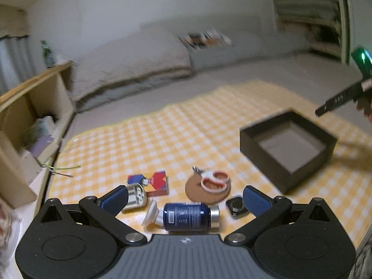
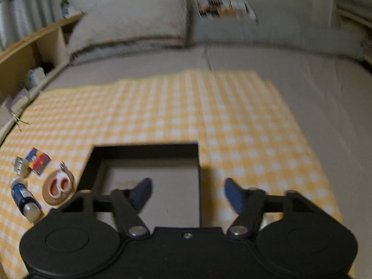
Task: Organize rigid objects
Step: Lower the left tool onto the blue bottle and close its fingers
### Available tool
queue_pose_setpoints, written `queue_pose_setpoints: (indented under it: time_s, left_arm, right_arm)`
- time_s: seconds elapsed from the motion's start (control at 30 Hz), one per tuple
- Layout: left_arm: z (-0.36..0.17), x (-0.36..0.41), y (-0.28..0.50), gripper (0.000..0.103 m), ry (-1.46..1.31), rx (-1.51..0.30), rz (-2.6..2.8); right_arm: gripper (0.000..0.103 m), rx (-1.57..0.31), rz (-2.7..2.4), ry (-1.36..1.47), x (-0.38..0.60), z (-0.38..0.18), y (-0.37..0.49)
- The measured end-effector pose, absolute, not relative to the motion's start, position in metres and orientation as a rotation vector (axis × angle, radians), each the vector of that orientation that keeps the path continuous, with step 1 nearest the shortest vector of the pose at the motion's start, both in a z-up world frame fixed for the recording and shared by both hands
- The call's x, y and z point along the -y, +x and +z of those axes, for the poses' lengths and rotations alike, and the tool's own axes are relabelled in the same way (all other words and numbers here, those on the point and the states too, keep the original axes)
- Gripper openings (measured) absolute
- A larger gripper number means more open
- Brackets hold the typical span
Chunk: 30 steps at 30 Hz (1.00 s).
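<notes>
left gripper (image 1: pixel 184 198): jaws spread wide and empty; it hangs over the cluster at the near left corner of the checked cloth (image 1: pixel 162 134), with the blue bottle (image 1: pixel 186 216) lying on its side between the fingers but untouched
right gripper (image 2: pixel 186 195): jaws about half apart, nothing between them; poised over the near right wall of the black box (image 2: pixel 144 151), which is empty and sits towards the cloth's near right edge
cluster: scissors (image 1: pixel 214 180) rest on a cork disc (image 1: pixel 204 191); a small carton (image 1: pixel 159 181), a metal piece (image 1: pixel 136 196) and a dark square item (image 1: pixel 237 207) crowd just beside the bottle
risk, bottle: a rounded side may roll or squirt out if pinched off-centre; the soft bed beneath gives little support
risk, neighbours: wide fingers descending could shove the metal piece or dark item aside
risk, box: the right fingers may knock its wall and shift it
risk, blur: both views are smeared, so alignment is hard to judge
</notes>
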<state>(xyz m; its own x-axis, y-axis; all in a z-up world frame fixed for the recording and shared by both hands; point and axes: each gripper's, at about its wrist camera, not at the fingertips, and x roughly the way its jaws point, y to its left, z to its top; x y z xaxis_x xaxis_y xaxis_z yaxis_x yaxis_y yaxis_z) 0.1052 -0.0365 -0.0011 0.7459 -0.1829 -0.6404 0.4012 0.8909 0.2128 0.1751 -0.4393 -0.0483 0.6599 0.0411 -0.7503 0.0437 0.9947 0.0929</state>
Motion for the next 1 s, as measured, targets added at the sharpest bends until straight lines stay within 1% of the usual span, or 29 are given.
queue_pose_setpoints:
  time_s: [0.03,0.1,0.17,0.23,0.27,0.37,0.43,0.5,0.57,0.63,0.8,1.0]
  left_arm:
    - [-0.005,0.037,0.11,0.103,0.362,-0.675,-0.339]
    - [-0.014,0.039,0.122,0.103,0.377,-0.707,-0.359]
    - [-0.024,0.039,0.131,0.103,0.376,-0.744,-0.375]
    - [-0.034,0.04,0.142,0.103,0.373,-0.802,-0.396]
    - [-0.037,0.041,0.147,0.103,0.379,-0.818,-0.407]
    - [-0.046,0.045,0.158,0.103,0.421,-0.833,-0.411]
    - [-0.053,0.048,0.168,0.103,0.436,-0.868,-0.406]
    - [-0.059,0.046,0.178,0.103,0.426,-0.909,-0.427]
    - [-0.066,0.046,0.188,0.103,0.417,-0.948,-0.446]
    - [-0.073,0.045,0.195,0.103,0.418,-0.973,-0.445]
    - [-0.089,0.041,0.212,0.103,0.453,-1.033,-0.413]
    - [-0.095,0.044,0.224,0.103,0.418,-1.087,-0.438]
  right_arm:
    - [0.048,-0.874,-0.01,0.113,0.44,-0.053,0.174]
    - [0.04,-0.919,-0.015,0.134,0.444,-0.064,0.179]
    - [0.036,-0.968,0.007,0.153,0.444,-0.073,0.183]
    - [0.025,-1.011,0.004,0.146,0.442,-0.08,0.187]
    - [0.023,-1.022,-0.005,0.128,0.44,-0.083,0.189]
    - [0.021,-1.027,-0.023,0.087,0.435,-0.087,0.194]
    - [0.015,-1.031,-0.028,0.083,0.436,-0.089,0.199]
    - [0.012,-1.038,-0.028,0.071,0.435,-0.09,0.203]
    - [0.011,-1.03,-0.031,0.072,0.434,-0.088,0.206]
    - [0.007,-1.033,-0.037,0.079,0.434,-0.088,0.209]
    - [0.004,-1.054,-0.045,0.041,0.43,-0.093,0.219]
    - [0.004,-1.059,-0.058,0.037,0.427,-0.096,0.223]
